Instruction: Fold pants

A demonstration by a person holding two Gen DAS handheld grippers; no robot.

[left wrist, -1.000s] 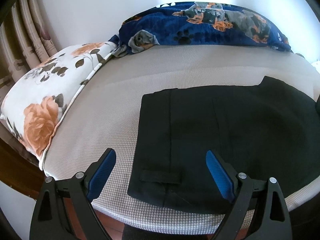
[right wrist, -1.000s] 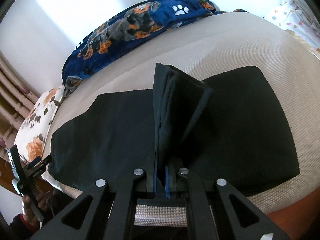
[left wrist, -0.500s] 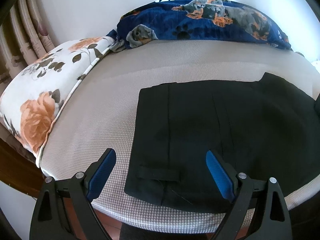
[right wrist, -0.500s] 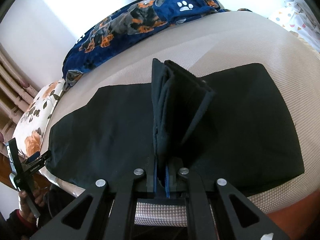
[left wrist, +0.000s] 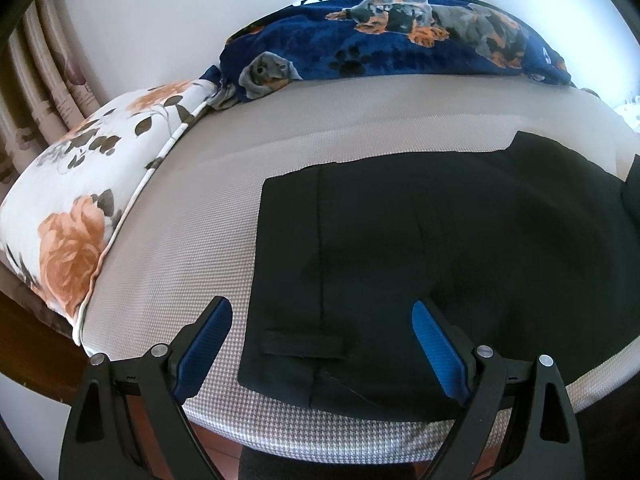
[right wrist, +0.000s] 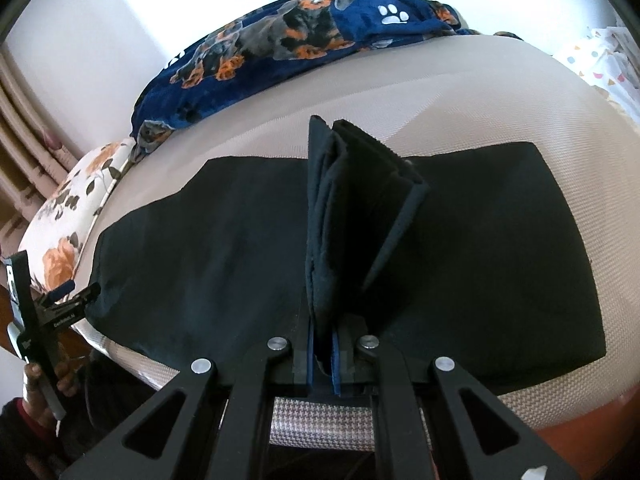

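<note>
Two grippers: left (left wrist: 322,344) spread wide; right (right wrist: 322,354) clamps pants (right wrist: 460,248) (fold raised)
Behind: blanket (left wrist: 400,52), pillow (left wrist: 80,184)

Mattress (left wrist: 192,248): beige-grey woven cover, small check pattern at the near edge.
Floral pillow (left wrist: 80,200): white with orange roses and dark leaves, at the left end of the mattress.
Blue blanket (left wrist: 400,48): navy, dog and paw prints, along the far side by the wall.
Curtain (left wrist: 44,92): beige, patterned, behind the pillow.
Wall (left wrist: 160,12): white.
Dotted cloth (right wrist: 604,60): white, coloured spots, far right.
</note>
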